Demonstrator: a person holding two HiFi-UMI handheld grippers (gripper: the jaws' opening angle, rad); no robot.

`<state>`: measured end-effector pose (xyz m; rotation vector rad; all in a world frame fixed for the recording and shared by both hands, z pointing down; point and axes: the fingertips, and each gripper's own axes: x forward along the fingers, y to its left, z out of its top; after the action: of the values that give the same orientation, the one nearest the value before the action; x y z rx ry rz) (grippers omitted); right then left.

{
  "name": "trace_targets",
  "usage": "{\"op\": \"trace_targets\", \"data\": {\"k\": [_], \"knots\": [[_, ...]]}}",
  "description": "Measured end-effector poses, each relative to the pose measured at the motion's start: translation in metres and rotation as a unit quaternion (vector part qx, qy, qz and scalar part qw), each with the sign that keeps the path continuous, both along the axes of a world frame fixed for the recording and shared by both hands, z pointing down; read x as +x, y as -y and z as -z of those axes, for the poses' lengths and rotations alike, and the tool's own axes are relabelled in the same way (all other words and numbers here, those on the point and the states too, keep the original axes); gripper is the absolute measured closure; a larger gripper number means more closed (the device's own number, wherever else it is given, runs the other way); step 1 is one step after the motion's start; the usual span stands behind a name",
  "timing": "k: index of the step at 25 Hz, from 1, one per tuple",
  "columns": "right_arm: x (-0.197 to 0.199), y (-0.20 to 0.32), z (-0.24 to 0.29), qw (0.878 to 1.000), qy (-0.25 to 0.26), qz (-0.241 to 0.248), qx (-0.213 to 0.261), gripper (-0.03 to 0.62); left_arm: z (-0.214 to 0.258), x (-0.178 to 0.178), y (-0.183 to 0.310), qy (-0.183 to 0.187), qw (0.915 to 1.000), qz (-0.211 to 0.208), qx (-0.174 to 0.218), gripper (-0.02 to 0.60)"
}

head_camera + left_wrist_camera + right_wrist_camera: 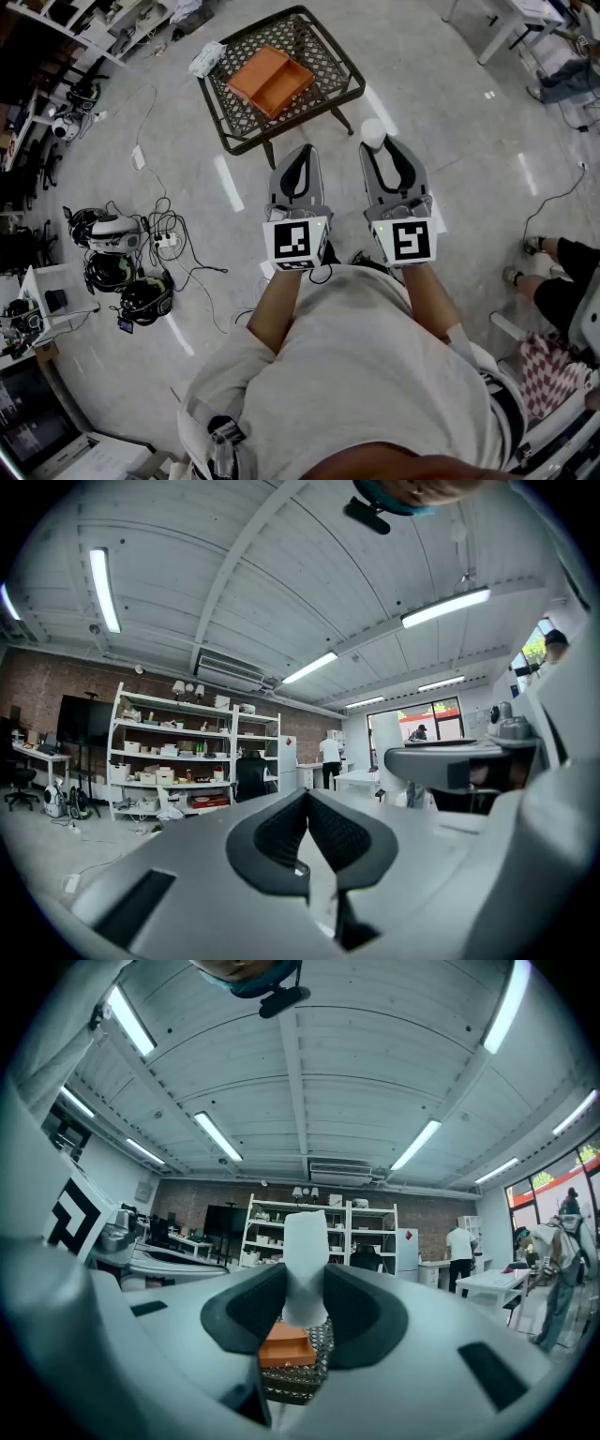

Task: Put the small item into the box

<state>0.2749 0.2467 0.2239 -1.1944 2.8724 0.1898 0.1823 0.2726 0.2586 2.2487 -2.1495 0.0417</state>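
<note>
My right gripper [382, 141] is shut on a small white cup-shaped item [373, 132], which stands upright between the pads in the right gripper view as the white item [305, 1265]. An orange open box [271, 81] lies on a dark metal lattice table [323, 42] ahead of both grippers; the orange box [285, 1346] also shows low between the right jaws. My left gripper [302, 152] is level with the right one, its pads [281, 836] meeting at the tips with nothing held.
A white pack [206, 58] lies on the table's left corner. Headsets [117, 253] and cables clutter the floor at left. A seated person's legs [562, 272] are at right. Shelves [178, 752] and desks line the far wall.
</note>
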Motion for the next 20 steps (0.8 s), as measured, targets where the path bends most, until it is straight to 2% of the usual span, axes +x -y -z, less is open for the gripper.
{"op": "trace_targets", "data": {"k": [10, 20], "knots": [[-0.016, 0.011, -0.010, 1.000, 0.005, 0.009, -0.005, 0.474, -0.015, -0.012, 0.006, 0.003, 0.9999, 0.001, -0.012, 0.572], [-0.069, 0.029, -0.028, 1.000, -0.021, 0.014, -0.019, 0.473, -0.031, -0.075, 0.014, -0.018, 0.9994, 0.014, -0.026, 0.572]]}}
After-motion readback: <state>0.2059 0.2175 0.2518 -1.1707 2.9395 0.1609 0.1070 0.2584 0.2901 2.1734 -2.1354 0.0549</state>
